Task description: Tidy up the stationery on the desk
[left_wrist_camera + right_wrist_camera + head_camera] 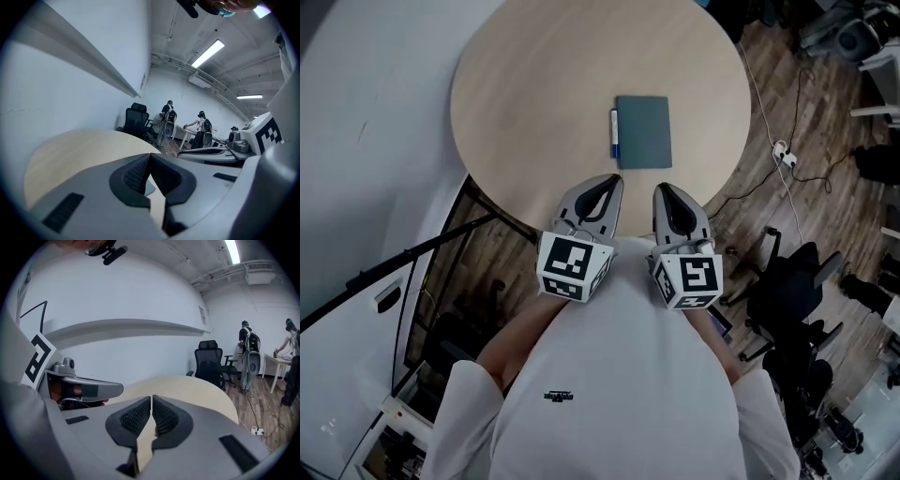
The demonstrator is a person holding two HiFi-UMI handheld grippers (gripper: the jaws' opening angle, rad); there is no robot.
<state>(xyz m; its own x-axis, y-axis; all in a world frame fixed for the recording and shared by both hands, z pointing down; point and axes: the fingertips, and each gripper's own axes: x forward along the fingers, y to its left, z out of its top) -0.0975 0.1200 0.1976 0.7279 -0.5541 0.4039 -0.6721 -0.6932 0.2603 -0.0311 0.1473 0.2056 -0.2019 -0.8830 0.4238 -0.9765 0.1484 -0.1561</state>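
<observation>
Hovering near the table [534, 94] edge: left gripper [607, 181] and right gripper [662, 189] both pressed together, empty — if unopened on approach, they'd likely shove the pen [615, 133] beside the notebook [644, 131].

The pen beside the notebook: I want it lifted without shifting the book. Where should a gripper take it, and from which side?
Probably mid-barrel on the pen, coming down from above on the side away from the notebook: it lies flat close along that book's edge, with bare table only there.
</observation>
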